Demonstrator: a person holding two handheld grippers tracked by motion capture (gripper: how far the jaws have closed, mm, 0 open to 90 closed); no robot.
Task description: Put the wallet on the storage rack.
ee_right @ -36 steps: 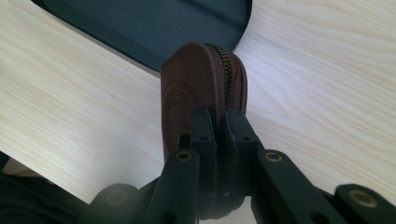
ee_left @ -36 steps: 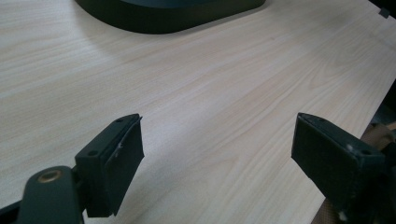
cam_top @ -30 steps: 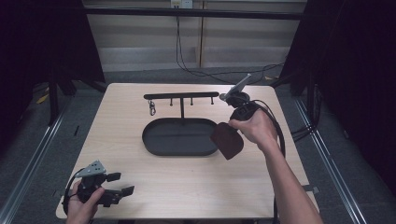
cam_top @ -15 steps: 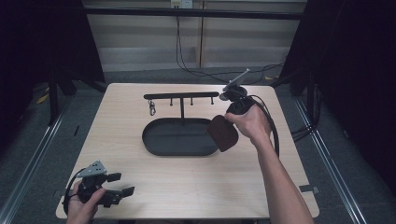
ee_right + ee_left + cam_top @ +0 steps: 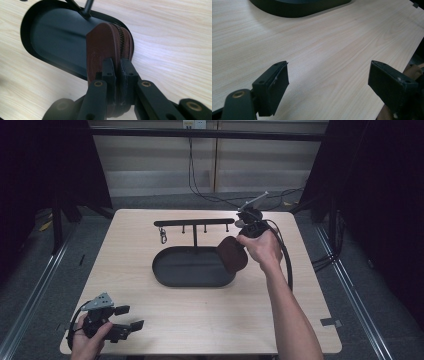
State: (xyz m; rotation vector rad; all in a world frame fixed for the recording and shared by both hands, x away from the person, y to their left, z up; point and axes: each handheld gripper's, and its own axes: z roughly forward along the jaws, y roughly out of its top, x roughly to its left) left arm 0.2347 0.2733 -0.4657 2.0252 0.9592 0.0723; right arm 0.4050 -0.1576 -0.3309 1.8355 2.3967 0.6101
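Brown zippered pouch (image 5: 107, 50) is pinched edge-on between the fingers of the right gripper (image 5: 117, 72) and held above the 3 o'clock end of the black oval tray (image 5: 170, 270), mid-worktop (image 5: 210, 320). A hook rack (image 5: 192, 223) is seen standing at the tray's 12 o'clock side. Down at 7 o'clock, the left gripper (image 5: 328, 82) is held low over bare wood, fingers spread wide, nothing between them.
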